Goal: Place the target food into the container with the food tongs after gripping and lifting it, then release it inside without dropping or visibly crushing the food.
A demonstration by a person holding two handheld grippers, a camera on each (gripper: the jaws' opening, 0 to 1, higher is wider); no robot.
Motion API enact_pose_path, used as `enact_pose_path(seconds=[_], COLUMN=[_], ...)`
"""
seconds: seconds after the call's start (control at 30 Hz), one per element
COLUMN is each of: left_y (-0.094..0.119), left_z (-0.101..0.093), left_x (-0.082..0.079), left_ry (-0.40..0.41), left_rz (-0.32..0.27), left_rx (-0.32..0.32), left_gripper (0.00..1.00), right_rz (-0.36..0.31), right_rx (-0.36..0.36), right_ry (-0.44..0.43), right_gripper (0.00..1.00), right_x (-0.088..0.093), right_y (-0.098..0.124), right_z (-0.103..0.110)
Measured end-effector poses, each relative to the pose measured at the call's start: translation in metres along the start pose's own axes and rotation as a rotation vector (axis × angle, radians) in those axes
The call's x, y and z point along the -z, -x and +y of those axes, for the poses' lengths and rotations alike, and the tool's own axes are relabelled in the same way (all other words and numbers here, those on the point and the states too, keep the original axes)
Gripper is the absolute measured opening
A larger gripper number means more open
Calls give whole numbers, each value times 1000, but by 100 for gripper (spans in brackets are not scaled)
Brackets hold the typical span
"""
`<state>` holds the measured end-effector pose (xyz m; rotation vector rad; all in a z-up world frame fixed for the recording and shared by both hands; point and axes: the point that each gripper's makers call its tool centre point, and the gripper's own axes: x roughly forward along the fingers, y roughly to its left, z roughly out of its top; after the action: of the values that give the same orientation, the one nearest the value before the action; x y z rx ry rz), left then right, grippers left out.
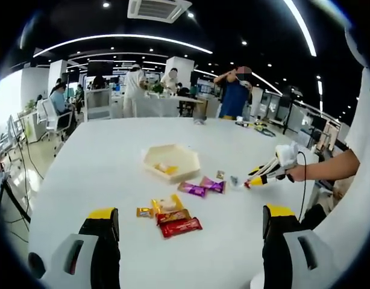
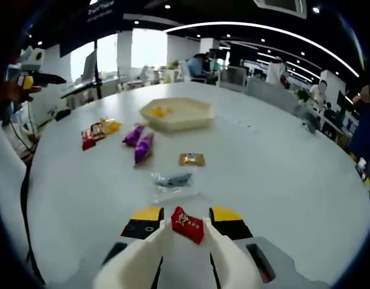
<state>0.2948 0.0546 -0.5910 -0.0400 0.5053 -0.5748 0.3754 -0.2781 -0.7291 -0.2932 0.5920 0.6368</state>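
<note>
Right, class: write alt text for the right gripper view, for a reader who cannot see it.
The right gripper holds a small red-wrapped candy between white tongs above a white table. Ahead lie a clear-and-grey wrapped sweet, a gold one, two purple ones and a cream hexagonal container with a yellow piece inside.

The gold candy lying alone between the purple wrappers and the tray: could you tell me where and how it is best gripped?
Grip the gold candy across its short middle, coming straight down from above. It lies flat on the white table with bare surface all around, so the jaws can probably straddle it without nudging the purple wrappers. Close gently. The right hand-held gripper already holds a red candy, so that one goes first.
</note>
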Motion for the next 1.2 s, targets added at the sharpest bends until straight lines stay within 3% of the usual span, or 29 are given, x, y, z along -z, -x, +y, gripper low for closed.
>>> enact_pose_path(seconds=[0.13, 0.17, 0.33, 0.4, 0.47, 0.7, 0.8, 0.97, 1.2], left_y=[0, 0, -1, -1, -1, 0, -3, -10, -13], left_z=[1, 1, 2, 2, 3, 6, 7, 6, 7], left_x=[-2, -3, -5, -4, -3, 0, 0, -4, -13], left_ry=[-4, -5, -2, 0, 4, 27, 33, 27, 3], left_rz=[-2, -4, -9, -7, -4, -3, -6, -6, -11], left_rx=[-1, -2, -2, -4, -7, -18, -13, 11, 35], left_gripper=[99, 99, 99, 99, 99, 99, 99, 99, 99], right_rz=[-2, -28, -34, 11, 39, 28, 13, 41, 27], right_rx=[-22, -36, -111, -116, -93, 42, 105, 140, 174], right_ry=[50, 58, 146, 157, 135, -179, -230, -285, -361], right_gripper=[29, 29, 29, 29, 29, 29, 29, 29, 29], right_x=[-9, -14, -22, -16, -14, -9, -6, 6, 9], right_y=[3, 4, 8, 7, 6, 11, 13, 13, 10], right_z=[3, 4, 4, -1, -8, -11, -8, 0, -5])
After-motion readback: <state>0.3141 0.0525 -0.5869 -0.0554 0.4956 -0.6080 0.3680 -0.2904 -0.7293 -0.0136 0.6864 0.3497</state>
